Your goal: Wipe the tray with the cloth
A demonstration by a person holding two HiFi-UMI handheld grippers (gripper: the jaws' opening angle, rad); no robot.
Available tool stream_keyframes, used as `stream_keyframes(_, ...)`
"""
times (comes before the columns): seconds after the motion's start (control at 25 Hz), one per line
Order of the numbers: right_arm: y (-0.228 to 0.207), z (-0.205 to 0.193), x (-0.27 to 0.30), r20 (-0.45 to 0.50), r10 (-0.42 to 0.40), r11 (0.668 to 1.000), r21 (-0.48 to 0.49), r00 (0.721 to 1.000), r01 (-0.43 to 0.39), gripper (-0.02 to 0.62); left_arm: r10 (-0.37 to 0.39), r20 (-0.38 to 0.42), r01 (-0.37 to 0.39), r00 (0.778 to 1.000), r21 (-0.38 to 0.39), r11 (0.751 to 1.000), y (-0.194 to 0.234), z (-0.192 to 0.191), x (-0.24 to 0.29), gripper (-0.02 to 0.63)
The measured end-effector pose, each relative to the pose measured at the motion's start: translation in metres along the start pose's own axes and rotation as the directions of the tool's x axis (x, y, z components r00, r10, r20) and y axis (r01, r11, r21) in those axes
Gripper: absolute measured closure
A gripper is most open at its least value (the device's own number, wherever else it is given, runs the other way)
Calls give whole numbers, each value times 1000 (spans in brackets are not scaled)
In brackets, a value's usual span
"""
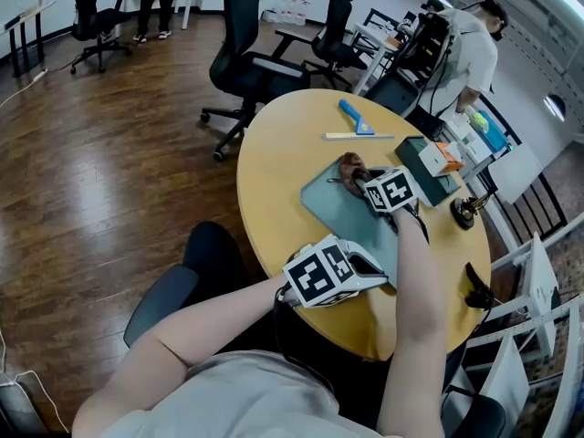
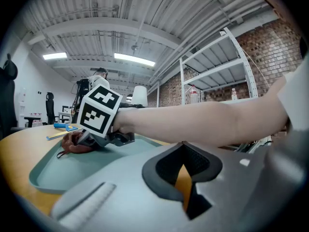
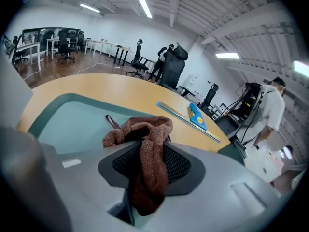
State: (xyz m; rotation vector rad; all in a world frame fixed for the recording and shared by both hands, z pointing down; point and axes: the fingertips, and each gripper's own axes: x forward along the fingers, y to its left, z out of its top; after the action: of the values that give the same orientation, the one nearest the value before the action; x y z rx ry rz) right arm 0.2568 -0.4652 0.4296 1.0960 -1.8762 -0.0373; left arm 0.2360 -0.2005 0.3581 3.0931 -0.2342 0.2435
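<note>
A teal tray (image 1: 339,215) lies on the round yellow table (image 1: 274,162). My right gripper (image 1: 359,178) is shut on a brown cloth (image 1: 349,164) at the tray's far end. In the right gripper view the cloth (image 3: 144,129) hangs bunched between the jaws over the tray (image 3: 63,115). My left gripper (image 1: 381,268) rests at the tray's near corner, its jaws almost together on the rim. The left gripper view shows the right gripper (image 2: 87,140) pressing the cloth (image 2: 71,144) onto the tray (image 2: 72,170).
A blue scraper (image 1: 356,117) and a ruler (image 1: 359,137) lie beyond the tray. A dark green box (image 1: 429,167) stands to its right. Office chairs (image 1: 251,62) ring the table's far side. A person (image 1: 470,48) stands at the back right.
</note>
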Motion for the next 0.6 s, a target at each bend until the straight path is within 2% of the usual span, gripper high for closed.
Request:
stream_keyframes(0.28, 0, -61, -49, -113, -28, 999, -34, 993, 25, 465, 3, 3, -3, 1000, -4, 1000, 0, -1, -5, 284)
stream_keyframes(0.44, -7, -106, -72, -164, -35, 999, 1, 986, 36, 465, -2, 6, 2, 1000, -2, 1000, 1, -2, -7, 284)
stream_keyframes(0.6, -19, -139, -97, -211, -92, 995, 10, 973, 96, 465, -6, 9, 6, 1000, -4, 1000, 2, -1, -7, 284)
